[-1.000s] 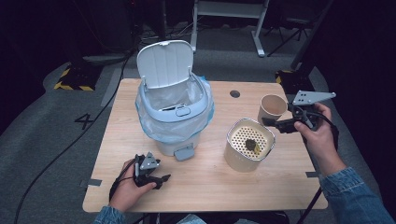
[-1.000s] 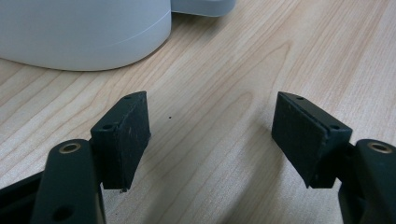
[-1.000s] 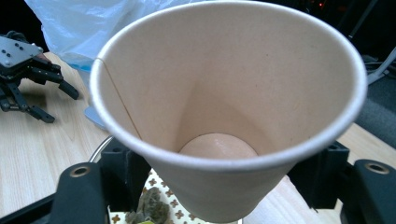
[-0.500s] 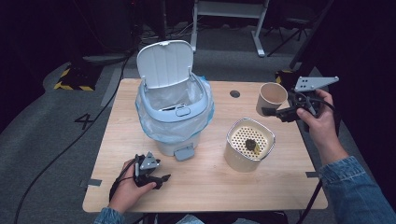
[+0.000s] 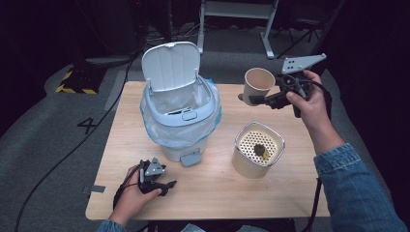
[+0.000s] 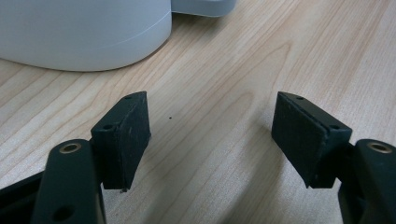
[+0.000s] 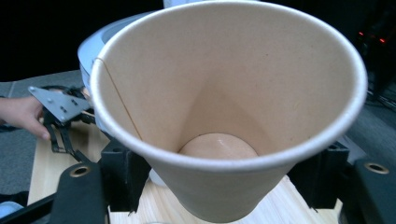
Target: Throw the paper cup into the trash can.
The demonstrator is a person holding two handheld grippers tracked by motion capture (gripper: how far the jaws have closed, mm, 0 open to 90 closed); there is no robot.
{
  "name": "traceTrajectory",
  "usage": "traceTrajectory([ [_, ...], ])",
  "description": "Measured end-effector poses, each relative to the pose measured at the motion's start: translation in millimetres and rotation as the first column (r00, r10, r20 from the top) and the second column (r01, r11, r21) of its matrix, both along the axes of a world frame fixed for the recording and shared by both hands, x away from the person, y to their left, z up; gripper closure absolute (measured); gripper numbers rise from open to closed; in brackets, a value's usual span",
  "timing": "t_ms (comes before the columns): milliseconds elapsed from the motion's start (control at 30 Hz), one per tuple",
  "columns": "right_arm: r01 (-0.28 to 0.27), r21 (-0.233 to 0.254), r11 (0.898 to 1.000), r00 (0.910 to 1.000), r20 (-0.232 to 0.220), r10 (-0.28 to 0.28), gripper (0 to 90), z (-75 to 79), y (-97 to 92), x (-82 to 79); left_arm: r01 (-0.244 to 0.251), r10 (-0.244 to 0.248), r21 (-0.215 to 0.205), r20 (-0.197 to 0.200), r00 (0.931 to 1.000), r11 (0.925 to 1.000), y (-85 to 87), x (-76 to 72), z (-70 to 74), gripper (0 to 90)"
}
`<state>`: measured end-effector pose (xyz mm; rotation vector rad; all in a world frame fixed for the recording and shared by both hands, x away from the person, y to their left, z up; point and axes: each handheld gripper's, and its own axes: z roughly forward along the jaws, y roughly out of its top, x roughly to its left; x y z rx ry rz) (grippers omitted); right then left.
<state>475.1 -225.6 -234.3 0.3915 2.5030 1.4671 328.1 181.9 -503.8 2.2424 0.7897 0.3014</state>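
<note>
My right gripper is shut on a tan paper cup, held in the air above the table's far right side. In the right gripper view the empty cup sits squeezed between the two black jaws, mouth toward the camera. A pale blue pedal bin with a clear bag liner and raised lid stands at the table's middle left. My left gripper rests low on the wooden table near its front edge, open with bare wood between its pads.
A cream round container with a perforated insert and a small dark scrap on it stands right of the bin. The bin's base lies just ahead of the left gripper. Dark floor and cables surround the table.
The right hand has lifted the cup off the table and carried it up and toward the bin. The left hand has stayed where it was.
</note>
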Motion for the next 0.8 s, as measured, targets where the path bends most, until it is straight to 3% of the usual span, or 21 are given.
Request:
traceTrajectory([
  [267,-0.048,-0.022,0.999,0.9988,-0.008,0.047,30.0,9.7,37.5,11.4,0.003,-0.003,-0.002,-0.003,1.0000,1.0000,0.0,1.1,0.0,28.5],
  [800,-0.058,0.035,0.998,0.9978,-0.030,0.059,29.8,2.8,97.2,37.2,0.004,-0.004,-0.001,0.003,1.0000,1.0000,-0.4,2.7,0.0,28.4],
])
